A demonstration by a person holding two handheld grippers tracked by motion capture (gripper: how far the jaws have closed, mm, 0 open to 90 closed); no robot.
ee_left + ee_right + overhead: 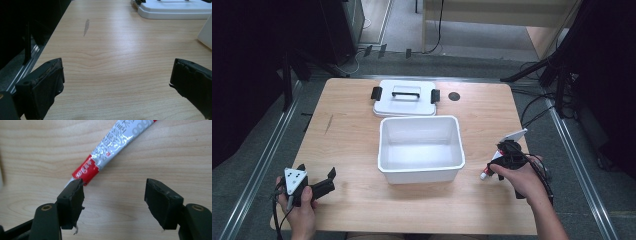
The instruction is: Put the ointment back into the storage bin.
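A red and silver tube (117, 143) lies flat on the wooden table (352, 130); its red cap end (484, 174) peeks out near the table's right side. My right gripper (115, 192) hovers just above it, open, with its left jaw over the cap end and bare wood between the jaws. In the high view, the right gripper (493, 165) sits to the right of a white bin (421, 176). Near the front left corner, my left gripper (332, 181) rests low and open. Between the left gripper (117, 72) jaws is only table.
The white bin stands empty mid-table, its corner (206, 32) at the right of the left gripper view. Its white lid (404, 97) with a black handle and clips lies flat behind it; the lid (175, 10) also shows far off. A dark round hole (454, 96) sits beside the lid.
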